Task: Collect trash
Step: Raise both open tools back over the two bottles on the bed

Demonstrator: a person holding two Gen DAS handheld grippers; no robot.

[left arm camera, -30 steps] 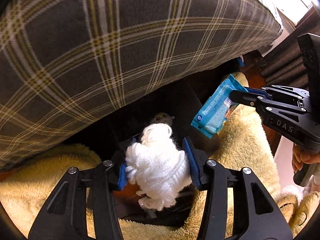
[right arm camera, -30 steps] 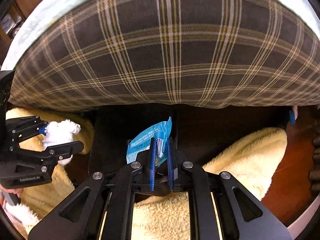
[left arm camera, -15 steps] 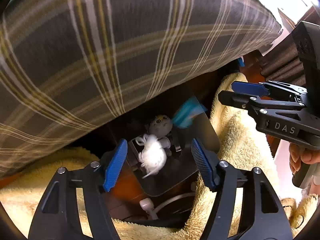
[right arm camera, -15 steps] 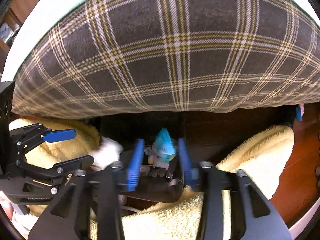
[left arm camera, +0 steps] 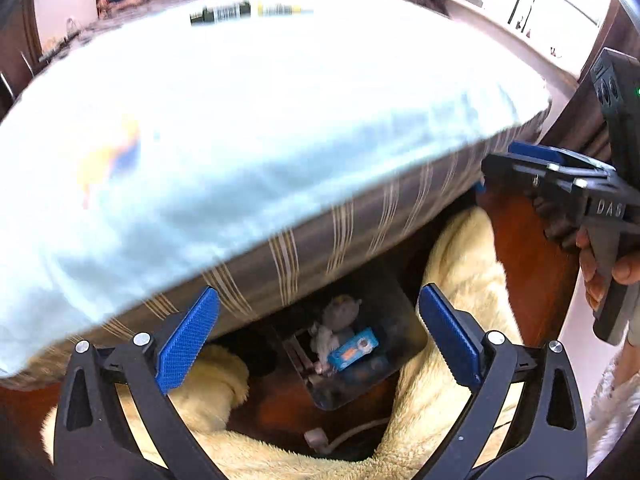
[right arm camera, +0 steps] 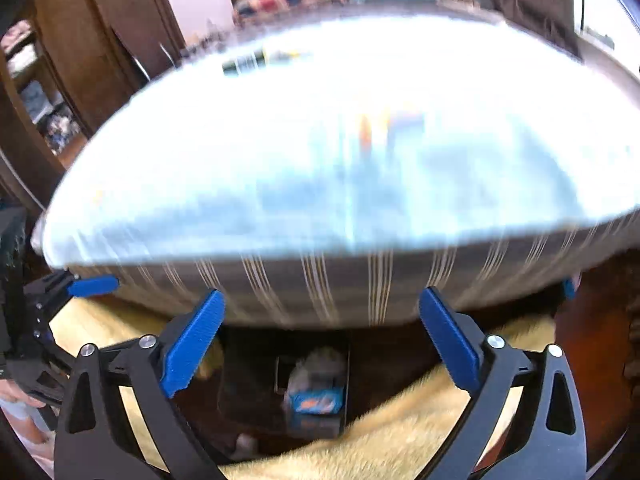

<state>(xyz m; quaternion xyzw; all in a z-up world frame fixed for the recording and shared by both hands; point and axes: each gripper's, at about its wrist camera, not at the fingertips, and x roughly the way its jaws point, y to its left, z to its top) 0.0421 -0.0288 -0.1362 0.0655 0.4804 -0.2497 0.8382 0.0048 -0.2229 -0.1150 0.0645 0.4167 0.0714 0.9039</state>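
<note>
A dark bin [left arm camera: 394, 376] stands on the floor beside the bed. In it lie a blue wrapper [left arm camera: 353, 350], a white wad [left arm camera: 322, 338] and a round grey piece. My left gripper [left arm camera: 316, 340] is open and empty, raised above the bin. My right gripper [right arm camera: 320, 344] is open and empty too, also above the bin [right arm camera: 236, 384], where the blue wrapper [right arm camera: 316, 400] shows blurred. The right gripper shows at the right of the left wrist view [left arm camera: 536, 160]. The left gripper shows at the left edge of the right wrist view [right arm camera: 92, 285].
A bed with a pale blue sheet [left arm camera: 248, 128] and a plaid mattress side [left arm camera: 360, 224] fills the upper view. A black and yellow item [left arm camera: 240, 10] lies on the far side of the bed. A cream fleece blanket [left arm camera: 460, 280] lies around the bin. A white cable [left arm camera: 344, 436] runs on the wooden floor.
Both grippers opened and dropped the white wad and the blue wrapper into the bin. Both then rose, so the top of the bed has come into view.
</note>
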